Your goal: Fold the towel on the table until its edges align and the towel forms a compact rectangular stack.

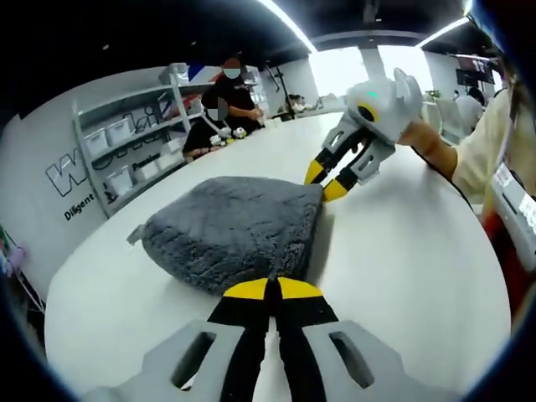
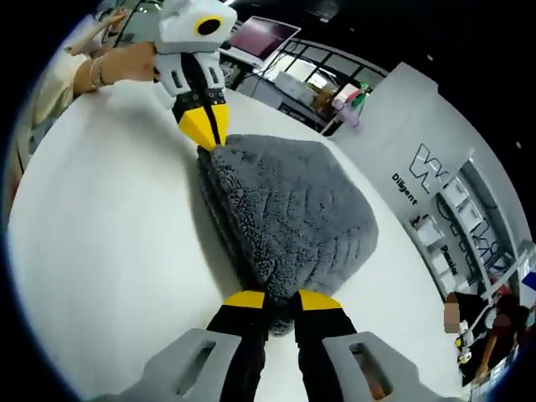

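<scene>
Left gripper view, towel: the grey fluffy towel [image 1: 230,230] lies folded in a thick pad on the white surface [image 1: 402,251]; in the right gripper view [image 2: 285,209] several layers show stacked along one side.
Towel edges: layers sit roughly over one another, but the outline is rounded and puffy, not yet a crisp rectangle.
Left hand-held gripper [image 1: 268,289]: jaws closed, yellow tips meeting at the near edge of the towel; whether cloth is pinched between them I cannot tell.
Right hand-held gripper [image 2: 272,300]: jaws a little apart, with the towel's near corner sitting between the yellow tips, apparently held.
Relation: the two hand-held grippers sit at opposite ends of the towel, each touching its edge.
Step in hand: judged as late in the folding, squaring or tugging the stack's ends.
Next move calls for: small, even pulls or pats so the edges line up without dragging the layers apart.
Beyond: shelves with bins [image 1: 126,151] and seated people stand well apart from the towel.
</scene>
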`<act>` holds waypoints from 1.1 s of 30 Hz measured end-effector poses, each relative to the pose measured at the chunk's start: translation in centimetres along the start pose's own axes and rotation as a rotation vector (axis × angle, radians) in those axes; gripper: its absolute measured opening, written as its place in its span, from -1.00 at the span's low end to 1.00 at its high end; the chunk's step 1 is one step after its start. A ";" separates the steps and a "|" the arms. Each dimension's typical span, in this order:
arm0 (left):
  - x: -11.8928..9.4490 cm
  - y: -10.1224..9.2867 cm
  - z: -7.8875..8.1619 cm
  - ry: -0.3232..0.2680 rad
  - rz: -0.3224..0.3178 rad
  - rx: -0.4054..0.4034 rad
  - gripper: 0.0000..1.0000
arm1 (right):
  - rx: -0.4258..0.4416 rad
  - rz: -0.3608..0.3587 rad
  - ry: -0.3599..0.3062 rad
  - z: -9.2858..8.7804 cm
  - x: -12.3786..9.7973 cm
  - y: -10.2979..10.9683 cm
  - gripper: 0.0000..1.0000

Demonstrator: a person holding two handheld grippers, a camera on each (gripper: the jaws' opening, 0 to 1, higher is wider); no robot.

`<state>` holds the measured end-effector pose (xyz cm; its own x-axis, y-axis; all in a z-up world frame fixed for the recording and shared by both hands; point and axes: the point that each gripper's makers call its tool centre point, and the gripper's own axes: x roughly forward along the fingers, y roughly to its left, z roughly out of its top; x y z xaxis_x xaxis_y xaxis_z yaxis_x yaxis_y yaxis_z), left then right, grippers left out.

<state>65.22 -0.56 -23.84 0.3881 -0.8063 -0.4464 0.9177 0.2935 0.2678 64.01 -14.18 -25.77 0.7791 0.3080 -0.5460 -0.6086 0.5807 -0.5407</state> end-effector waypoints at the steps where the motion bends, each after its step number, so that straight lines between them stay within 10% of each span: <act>1: 0.0 -0.1 0.1 -0.008 0.000 0.010 -0.96 | 0.020 0.004 -0.004 0.0 0.0 0.0 -0.81; 14: -3.8 1.4 3.7 -0.193 0.042 -0.108 -0.32 | 0.300 0.111 -0.133 1.2 -1.9 -1.4 -0.17; 23: -7.9 6.0 1.9 -0.315 0.119 -0.410 0.25 | 0.449 0.106 -0.140 0.3 -2.7 -3.2 0.52; 33: -8.5 4.7 -4.3 -0.133 0.119 -0.490 0.99 | 0.504 0.087 -0.108 -1.3 -3.1 -4.1 0.99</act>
<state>66.60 9.89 -22.46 0.5075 -0.8016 -0.3159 0.8121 0.5676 -0.1356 63.96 -18.51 -22.70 0.7560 0.4320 -0.4918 -0.5448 0.8317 -0.1068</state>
